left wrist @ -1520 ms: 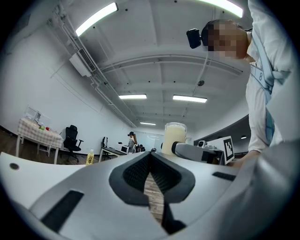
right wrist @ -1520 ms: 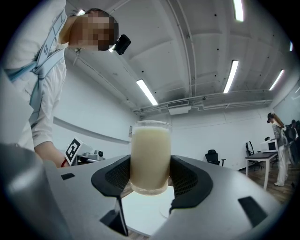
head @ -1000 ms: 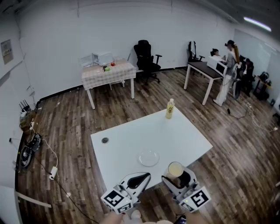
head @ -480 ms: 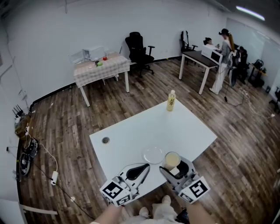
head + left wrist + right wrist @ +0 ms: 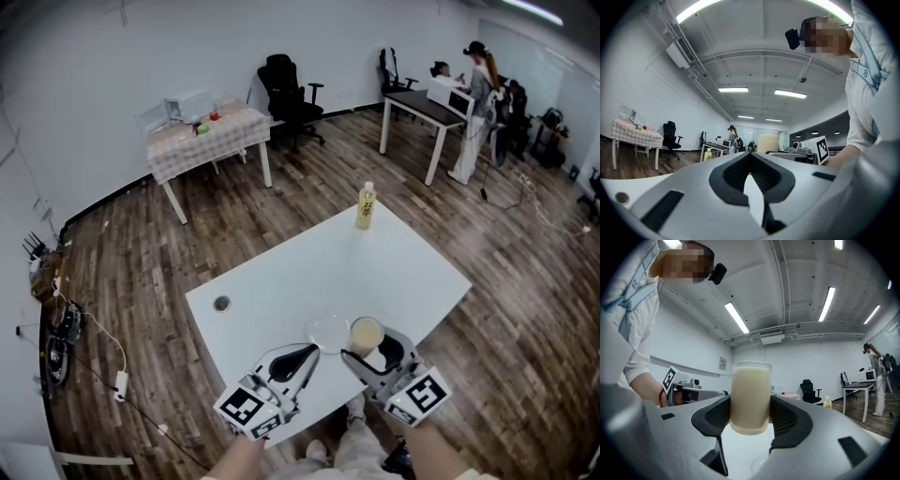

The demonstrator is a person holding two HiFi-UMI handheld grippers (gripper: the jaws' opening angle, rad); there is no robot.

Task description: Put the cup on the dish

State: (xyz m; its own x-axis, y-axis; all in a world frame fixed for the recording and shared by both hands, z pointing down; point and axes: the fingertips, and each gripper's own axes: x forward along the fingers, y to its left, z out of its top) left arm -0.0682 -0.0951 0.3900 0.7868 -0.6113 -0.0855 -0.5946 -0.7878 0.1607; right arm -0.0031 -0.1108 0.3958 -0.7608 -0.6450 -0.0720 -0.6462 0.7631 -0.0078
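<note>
While a wood floor [image 5: 131,253] spreads across a large office room, a white table [image 5: 375,272] fills the middle of the head view, and the person stands at its near edge.

Two grey grippers reach in over that edge. The left gripper [image 5: 312,351] is clenched on nothing, its jaws pressed together, and it hangs over the table just in front of and to the left of the dish. The right gripper [image 5: 367,345] is grasping the cup, with a pad pressed against each side of the glass.

A clear, round, shallow dish [image 5: 329,333] lies empty near the table's front edge.

The cup [image 5: 750,397] is a straight glass, upright and filled nearly to the brim with a pale, creamy liquid. In the right gripper view its base appears to be held clear of the tabletop.

A second ago the cup sat off to the right of the dish and closer to the person. It has since been carried forward and inward, and now stands just beside the dish's right rim without yet being over it. The left gripper has stayed shut and idle throughout.

The carry looks nearly done. What remains is a short move to the left over the dish, a level descent and a release. With the cup this full, any tilt risks a spill.

A small yellow-labelled bottle [image 5: 366,205] stands well apart at the far edge of the table.
</note>
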